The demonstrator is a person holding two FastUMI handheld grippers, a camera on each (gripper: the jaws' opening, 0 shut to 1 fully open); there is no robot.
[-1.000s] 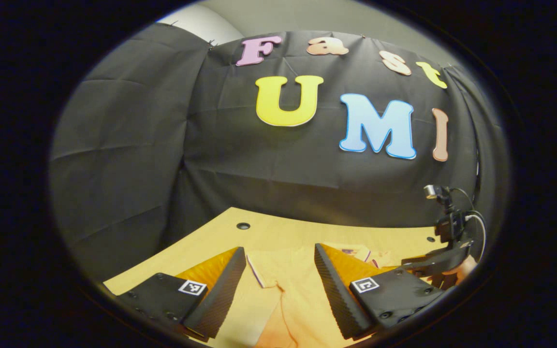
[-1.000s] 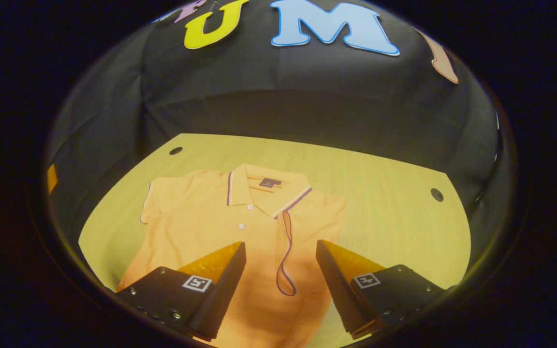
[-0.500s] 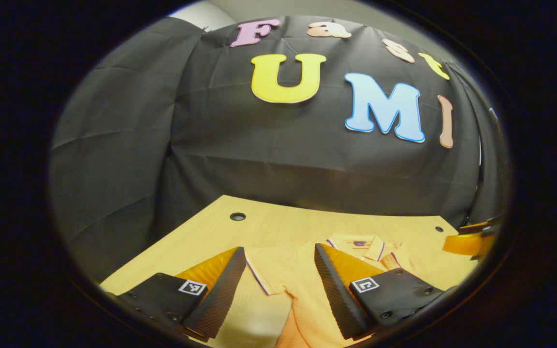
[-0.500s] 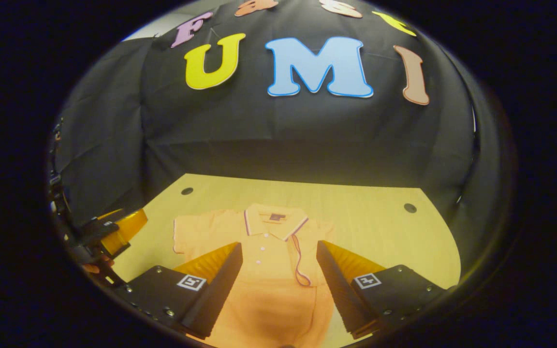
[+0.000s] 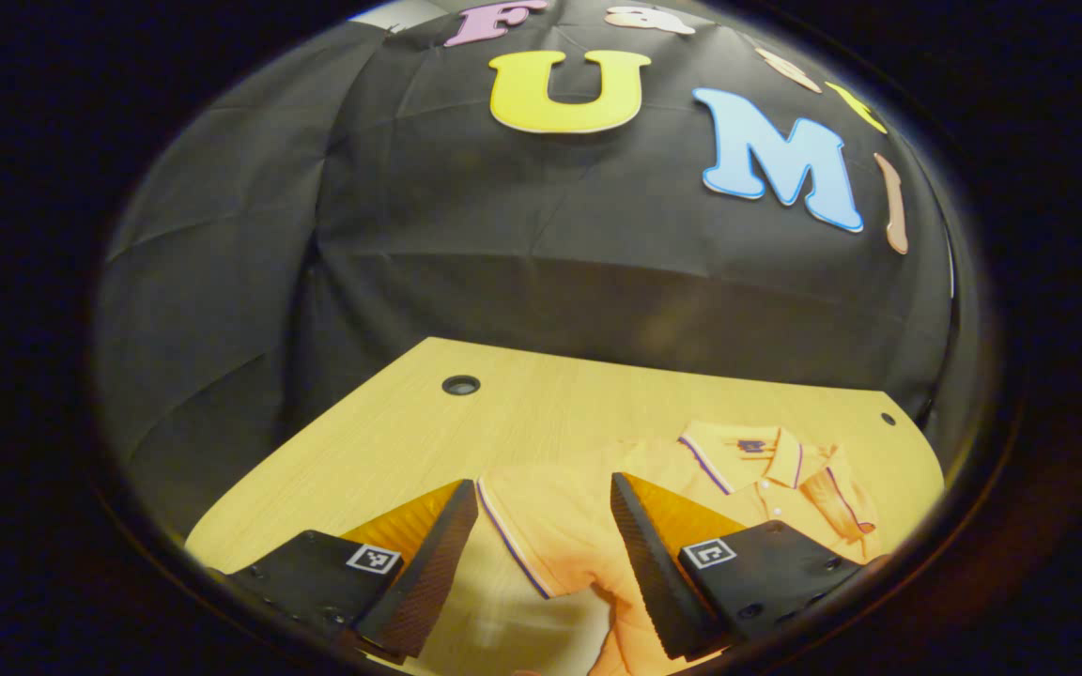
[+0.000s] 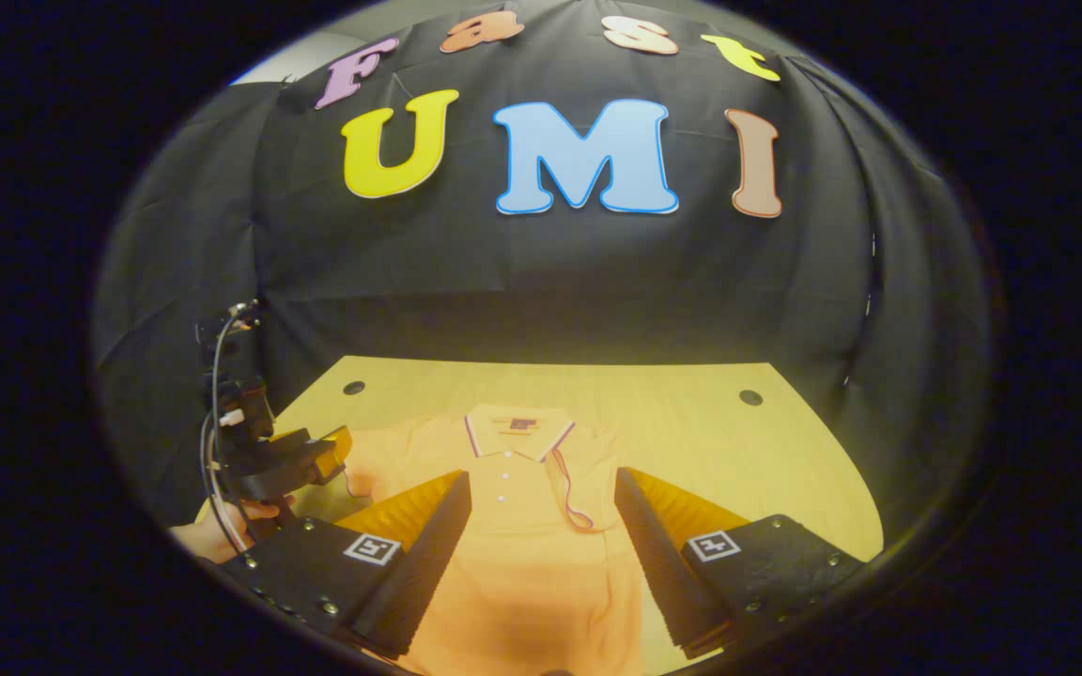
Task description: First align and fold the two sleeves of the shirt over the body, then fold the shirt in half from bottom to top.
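One sleeve of the orange collared polo shirt lies folded over the body on the pale wooden surface. The other sleeve sits flat between the left claw's wide-open jaws. The right claw hangs wide and empty above the shirt's body; the bottom fold is not yet done.

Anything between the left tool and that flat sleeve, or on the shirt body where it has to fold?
Nothing visible. The left tool is open right above the flat sleeve, and the shirt body is bare except for the other sleeve already folded over it.
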